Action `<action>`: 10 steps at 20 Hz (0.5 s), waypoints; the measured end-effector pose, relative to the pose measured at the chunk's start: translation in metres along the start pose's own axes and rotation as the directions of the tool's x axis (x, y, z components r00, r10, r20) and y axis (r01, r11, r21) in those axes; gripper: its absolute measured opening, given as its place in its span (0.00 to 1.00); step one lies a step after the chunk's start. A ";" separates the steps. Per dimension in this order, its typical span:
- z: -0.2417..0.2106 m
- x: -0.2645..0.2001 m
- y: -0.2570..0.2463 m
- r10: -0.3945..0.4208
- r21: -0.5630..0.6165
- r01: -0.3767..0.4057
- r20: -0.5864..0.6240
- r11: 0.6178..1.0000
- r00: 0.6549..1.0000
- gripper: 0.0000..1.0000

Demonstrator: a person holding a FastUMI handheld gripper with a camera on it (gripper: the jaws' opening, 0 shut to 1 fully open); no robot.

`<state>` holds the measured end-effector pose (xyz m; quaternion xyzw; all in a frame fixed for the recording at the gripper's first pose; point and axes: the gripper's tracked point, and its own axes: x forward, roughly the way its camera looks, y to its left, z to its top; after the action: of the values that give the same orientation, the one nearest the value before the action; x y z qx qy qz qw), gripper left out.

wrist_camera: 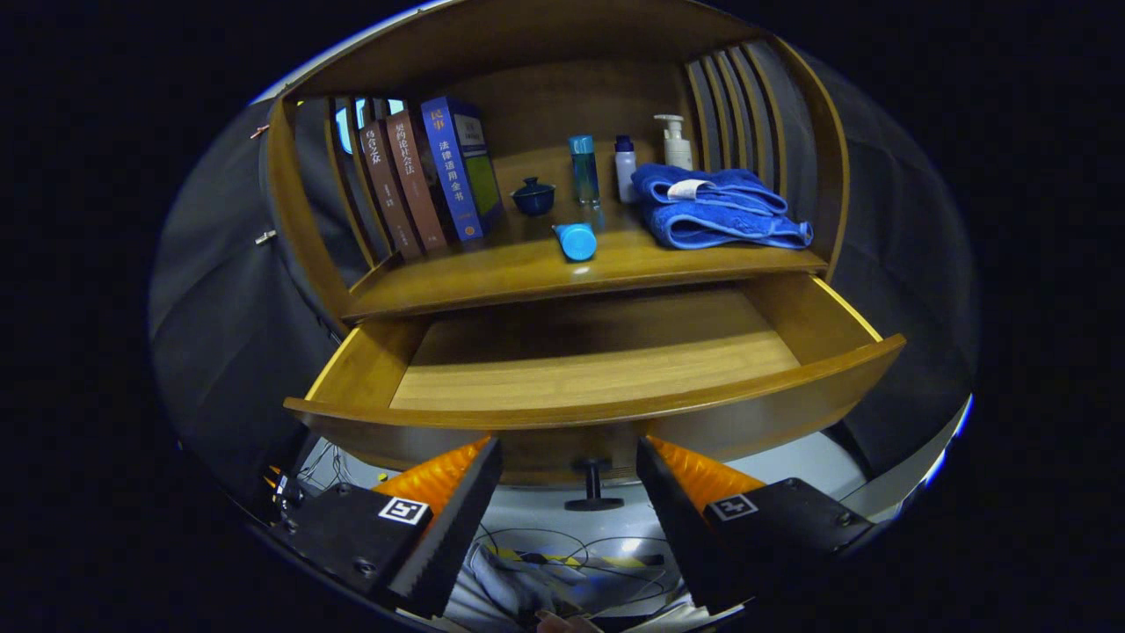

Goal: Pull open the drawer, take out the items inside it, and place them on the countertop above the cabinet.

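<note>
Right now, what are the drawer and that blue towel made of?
The drawer looks like wood with a smooth, slightly glossy finish: grain lines and soft reflections show. The blue towel looks like fluffy terry cloth, folded in soft layers. The hand-held gripper hangs open before the drawer's knob.

drawer [598, 352] rear under countertop [580, 264]

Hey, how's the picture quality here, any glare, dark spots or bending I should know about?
Gripper view: fisheye bends the open drawer front and countertop into curves; a small glare spot sits on the countertop by the lying blue bottle; the drawer's back lies in shadow; the open gripper looks sharp, the books dim.
</note>
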<state>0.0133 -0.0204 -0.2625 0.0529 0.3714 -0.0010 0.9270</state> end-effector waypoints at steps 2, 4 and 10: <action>0.009 0.011 0.000 0.001 -0.002 -0.001 0.000 1.000 1.000 1.00; 0.017 0.023 0.000 0.001 -0.002 -0.001 -0.004 1.000 1.000 0.99; 0.042 0.058 -0.005 0.001 0.002 -0.001 -0.013 1.000 1.000 0.99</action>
<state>0.0842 -0.0269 -0.2729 0.0542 0.3774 -0.0006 0.9245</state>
